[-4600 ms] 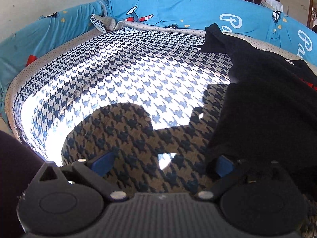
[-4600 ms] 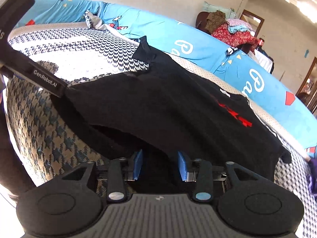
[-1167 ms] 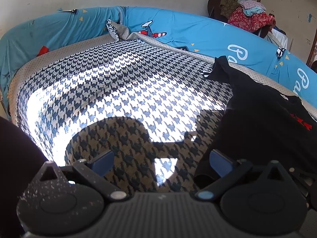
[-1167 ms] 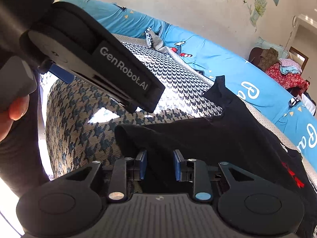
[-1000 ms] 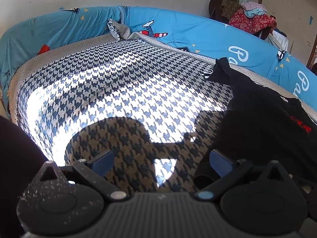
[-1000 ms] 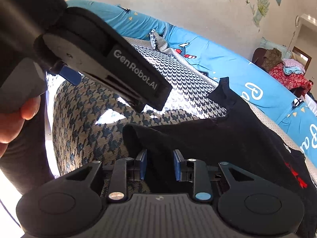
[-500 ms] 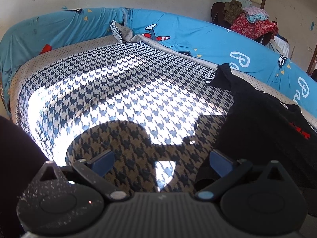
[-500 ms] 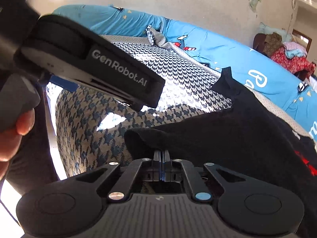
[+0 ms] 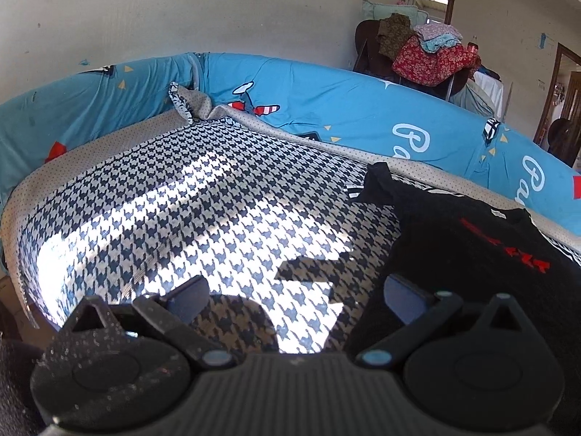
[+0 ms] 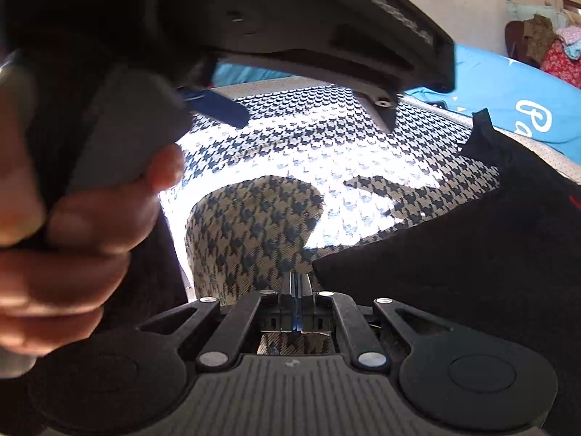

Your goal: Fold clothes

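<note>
The black T-shirt [image 9: 472,254] lies spread on the houndstooth bedcover [image 9: 218,200], extending away to the right of both grippers. The right gripper [image 10: 295,290], jaws fully together at the shirt's near hem corner, is nearer; whether cloth is pinched cannot be told. The left gripper [image 9: 290,296], jaws wide and empty, hangs beside the shirt's left edge.

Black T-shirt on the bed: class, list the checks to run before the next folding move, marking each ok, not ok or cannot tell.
1. Right gripper shut: ok.
2. Black T-shirt corner pinched in it: cannot tell; the edge lies right beside the pads.
3. Left gripper open: ok.
4. Left gripper on the shirt: not ok; only the houndstooth bed cover shows between its fingers.
5. Bare cover beside the shirt: ok.
</note>
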Motion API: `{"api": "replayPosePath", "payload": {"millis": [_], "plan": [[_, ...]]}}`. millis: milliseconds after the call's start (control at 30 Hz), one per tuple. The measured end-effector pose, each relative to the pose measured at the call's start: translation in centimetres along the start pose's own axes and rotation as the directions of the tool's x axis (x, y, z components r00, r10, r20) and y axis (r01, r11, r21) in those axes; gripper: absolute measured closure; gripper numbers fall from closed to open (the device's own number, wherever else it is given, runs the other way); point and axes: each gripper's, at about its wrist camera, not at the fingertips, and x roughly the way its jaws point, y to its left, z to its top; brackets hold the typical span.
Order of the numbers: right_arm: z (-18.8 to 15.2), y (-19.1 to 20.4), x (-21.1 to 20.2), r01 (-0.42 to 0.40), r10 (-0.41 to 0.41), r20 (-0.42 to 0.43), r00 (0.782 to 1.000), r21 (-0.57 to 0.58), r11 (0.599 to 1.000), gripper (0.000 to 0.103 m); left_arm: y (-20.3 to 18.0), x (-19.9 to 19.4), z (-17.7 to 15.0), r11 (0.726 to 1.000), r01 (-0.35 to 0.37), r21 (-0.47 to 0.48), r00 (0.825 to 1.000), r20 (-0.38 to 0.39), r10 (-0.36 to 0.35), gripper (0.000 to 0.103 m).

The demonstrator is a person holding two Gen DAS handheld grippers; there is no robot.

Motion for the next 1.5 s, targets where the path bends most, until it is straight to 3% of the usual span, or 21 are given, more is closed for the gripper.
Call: {"api": "replayPosePath", "payload": {"millis": [133, 267, 467, 733, 867, 1333, 1500], "plan": [[-1.4, -1.0, -2.7, 0.065, -0.065, -0.008, 0.998, 0.011, 0.998, 0.097, -1.9, 1.3, -0.2, 0.998, 0.049, 0.036, 0.998, -0.048, -0.047, 0.000], [-3.0, -3.4, -5.6, 0.149, -0.148, -0.019, 0.989, 0.062, 0.987, 0.082, -4.2, 2.5, -1.1, 0.993, 0.091, 0.073, 0.991, -0.104, -0.083, 0.000], [-5.3, -5.4, -10.2, 0.249, -0.247, -0.035, 0.968, 0.076, 0.965, 0.075, -7.0, 3.7, -2.2, 0.983, 0.136, 0.119, 0.980, -0.165, -0.116, 0.000], [-8.4, -6.7, -15.0, 0.431, -0.423, -0.091, 0.902, 0.094, 0.898, 0.071, -9.5, 4.1, -4.1, 0.970, 0.180, 0.162, 0.967, -0.211, -0.144, 0.000], [-9.4, -7.1, -16.3, 0.483, -0.471, -0.130, 0.873, 0.089, 0.871, 0.069, -10.3, 4.2, -4.5, 0.965, 0.188, 0.180, 0.965, -0.217, -0.148, 0.000], [-11.5, -9.5, -19.4, 0.547, -0.529, -0.270, 0.805, -0.010, 0.837, 0.069, -10.0, 4.7, -5.0, 0.970, 0.168, 0.178, 0.965, -0.229, -0.125, 0.000], [-11.6, -10.0, -19.2, 0.589, -0.581, -0.318, 0.749, -0.082, 0.804, 0.069, -9.8, 4.9, -5.1, 0.970, 0.166, 0.175, 0.964, -0.236, -0.123, 0.000]]}}
